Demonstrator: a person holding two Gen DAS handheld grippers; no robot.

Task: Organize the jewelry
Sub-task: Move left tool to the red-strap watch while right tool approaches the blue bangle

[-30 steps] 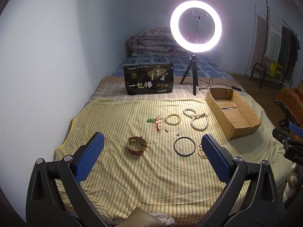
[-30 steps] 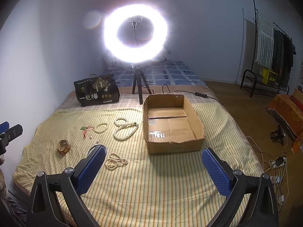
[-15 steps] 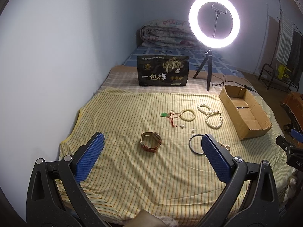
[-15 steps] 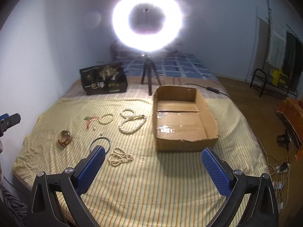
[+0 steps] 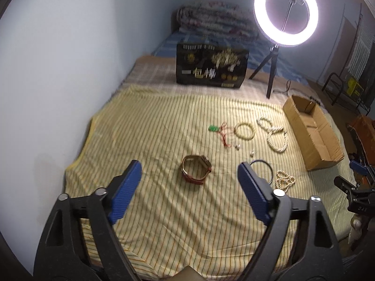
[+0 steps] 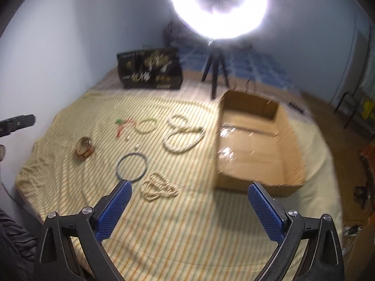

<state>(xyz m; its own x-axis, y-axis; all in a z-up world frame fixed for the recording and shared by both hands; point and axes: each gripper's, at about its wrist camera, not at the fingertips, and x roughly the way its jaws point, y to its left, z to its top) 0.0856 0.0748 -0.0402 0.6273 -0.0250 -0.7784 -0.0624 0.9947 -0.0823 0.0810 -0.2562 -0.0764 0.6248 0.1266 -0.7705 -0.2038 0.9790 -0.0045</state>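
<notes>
Jewelry lies on a yellow striped bedspread [image 5: 152,128]. In the left wrist view a brown leather watch [image 5: 196,169] sits just ahead of my open, empty left gripper [image 5: 189,180]. Beyond it lie a black bangle [image 5: 262,171], a small bead strand [image 5: 284,180], a large bead necklace [image 5: 274,133], a bead bracelet [image 5: 244,131] and a green pendant on red cord [image 5: 216,130]. My right gripper [image 6: 189,199] is open and empty, above the cloth near the bead strand [image 6: 159,187] and bangle [image 6: 132,165]. An open cardboard box [image 6: 255,145] stands ahead of it; it also shows at the right in the left wrist view [image 5: 313,133].
A lit ring light on a tripod [image 5: 284,14] and a black printed box [image 5: 211,68] stand at the back of the bed. A wall runs along the left. Folded quilts [image 5: 211,21] lie behind. A clothes rack [image 5: 346,79] and floor cables [image 6: 361,194] are to the right.
Both grippers have moved forward and lower over the bed. The left swung left, bringing the watch between its fingers' line. The right now points nearer the bead strand and bangle. Both stay open.
</notes>
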